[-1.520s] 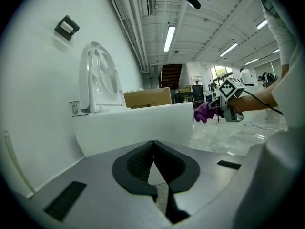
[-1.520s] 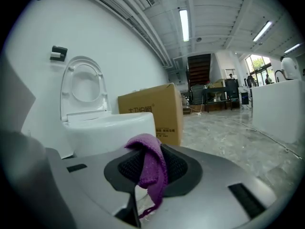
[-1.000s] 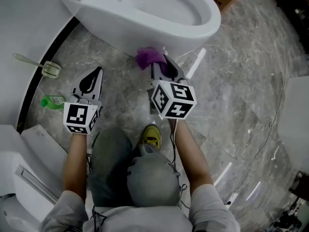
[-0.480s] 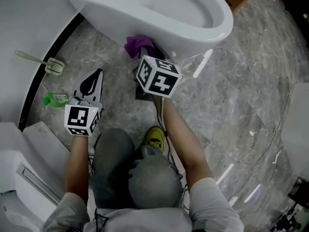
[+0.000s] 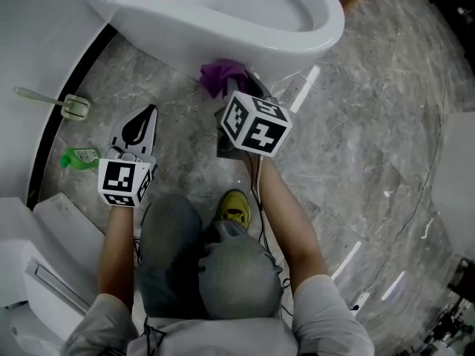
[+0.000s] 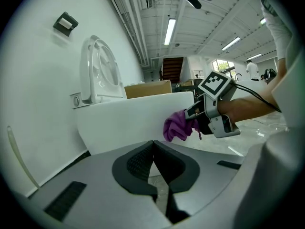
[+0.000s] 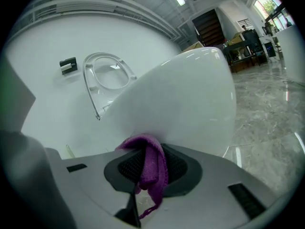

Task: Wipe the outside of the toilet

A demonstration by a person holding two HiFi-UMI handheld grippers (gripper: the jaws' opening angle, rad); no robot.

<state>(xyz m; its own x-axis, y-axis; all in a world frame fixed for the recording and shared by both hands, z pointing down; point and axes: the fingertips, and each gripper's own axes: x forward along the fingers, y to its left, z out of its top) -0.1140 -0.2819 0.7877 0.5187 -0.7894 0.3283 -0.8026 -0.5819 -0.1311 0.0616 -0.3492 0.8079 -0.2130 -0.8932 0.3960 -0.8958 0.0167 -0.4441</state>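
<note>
Leave the left tongs [image 5: 148, 113], closed on nothing, low over the floor [image 5: 356, 124] and clear of the stroke. With the right tongs [image 7: 148, 166] clamped on the purple cloth [image 5: 223, 76], press flat against the toilet [image 7: 190, 104] bowl's outer wall under the rim; sweep in even, overlapping passes.

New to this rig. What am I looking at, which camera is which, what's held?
No robot: a person holds a hand-held gripper in each hand; the marker cubes are part of them. One picture is from a head camera looking down; the other two cameras ride on each hand-held gripper, looking along its jaws. The right hand-held gripper is shut on a purple cloth, against the white toilet's outside. The left hand-held gripper is shut, empty. A green bottle and a brush lie on the marble floor.
</note>
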